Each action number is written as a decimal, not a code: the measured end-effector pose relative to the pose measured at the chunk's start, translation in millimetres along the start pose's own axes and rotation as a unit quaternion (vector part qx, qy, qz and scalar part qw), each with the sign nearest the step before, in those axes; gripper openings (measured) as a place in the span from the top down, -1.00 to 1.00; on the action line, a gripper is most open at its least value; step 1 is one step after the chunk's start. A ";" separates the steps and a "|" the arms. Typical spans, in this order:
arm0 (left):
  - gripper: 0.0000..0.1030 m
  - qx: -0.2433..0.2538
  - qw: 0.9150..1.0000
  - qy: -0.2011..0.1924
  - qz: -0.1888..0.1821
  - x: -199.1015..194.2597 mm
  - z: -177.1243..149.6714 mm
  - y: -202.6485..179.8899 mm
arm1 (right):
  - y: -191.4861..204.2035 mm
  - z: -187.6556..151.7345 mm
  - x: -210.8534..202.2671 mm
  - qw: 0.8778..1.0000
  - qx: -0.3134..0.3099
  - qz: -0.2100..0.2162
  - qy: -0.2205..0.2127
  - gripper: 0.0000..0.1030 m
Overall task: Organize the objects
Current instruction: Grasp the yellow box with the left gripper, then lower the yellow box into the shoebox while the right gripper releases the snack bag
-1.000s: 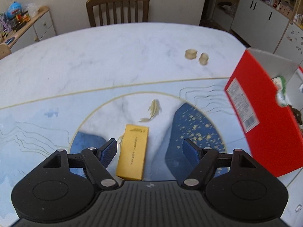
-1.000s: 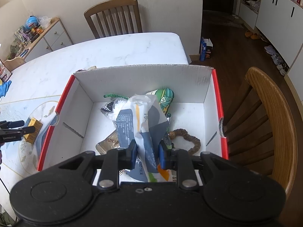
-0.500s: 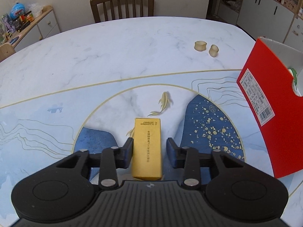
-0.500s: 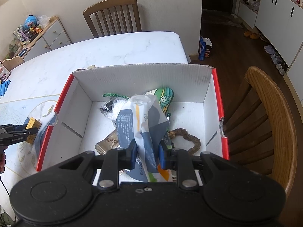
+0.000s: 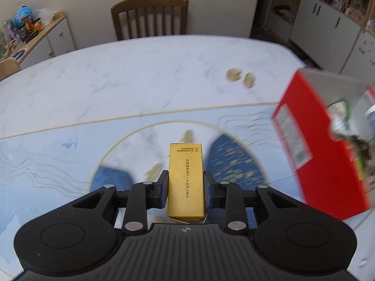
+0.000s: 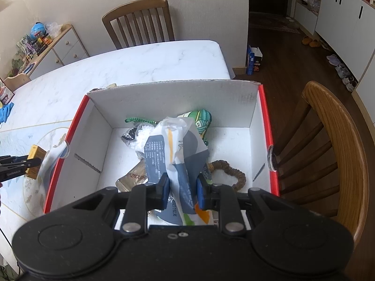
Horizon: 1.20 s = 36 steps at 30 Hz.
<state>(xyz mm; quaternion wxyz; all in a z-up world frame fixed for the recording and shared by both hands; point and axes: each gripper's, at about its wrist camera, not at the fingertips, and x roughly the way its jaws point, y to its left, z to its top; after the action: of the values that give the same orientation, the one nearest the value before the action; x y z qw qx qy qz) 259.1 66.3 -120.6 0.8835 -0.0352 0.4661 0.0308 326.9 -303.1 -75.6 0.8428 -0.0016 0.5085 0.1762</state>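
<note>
My left gripper (image 5: 185,187) is shut on a long gold box (image 5: 185,178) and holds it above the blue patterned mat, left of the red cardboard box (image 5: 314,145). The gold box also shows in the right wrist view (image 6: 35,158), left of the red box. My right gripper (image 6: 181,193) is shut on a blue and white packet (image 6: 178,154) and holds it over the open red box (image 6: 173,93). Inside lie a green pouch (image 6: 201,119), a brown ring-shaped scrunchie (image 6: 236,178), a brown packet (image 6: 133,178) and a clear bag (image 6: 138,138).
Two small beige round pieces (image 5: 240,76) lie on the marble table (image 5: 140,75). A wooden chair (image 5: 150,16) stands at the far side, another (image 6: 328,145) right of the red box. A cluttered sideboard (image 5: 35,35) is at the far left.
My left gripper closed on the gold box and lifted it off the mat, swinging towards the red box. My right gripper and its packet have stayed put.
</note>
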 end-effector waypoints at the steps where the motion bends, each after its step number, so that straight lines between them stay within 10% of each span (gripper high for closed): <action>1: 0.44 0.001 1.000 -0.002 -0.007 -5.8 3.8 -5.9 | -1.0 -0.1 -0.2 1.000 0.001 0.002 -0.001 0.58; 19: 0.44 0.106 0.986 -0.033 -0.125 -37.6 52.5 -161.3 | -16.4 -1.7 -5.9 1.000 0.017 0.017 -0.014 0.58; 36: 0.44 0.187 0.977 0.018 -0.100 34.3 38.5 -247.9 | -21.8 -1.0 16.2 0.999 0.030 0.020 0.004 0.58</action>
<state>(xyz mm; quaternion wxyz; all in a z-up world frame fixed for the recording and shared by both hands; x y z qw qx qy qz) 331.7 -176.2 -119.0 0.8644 0.0839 0.4738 -0.1458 339.4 -319.0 -93.8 0.8367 0.0335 0.5169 0.1780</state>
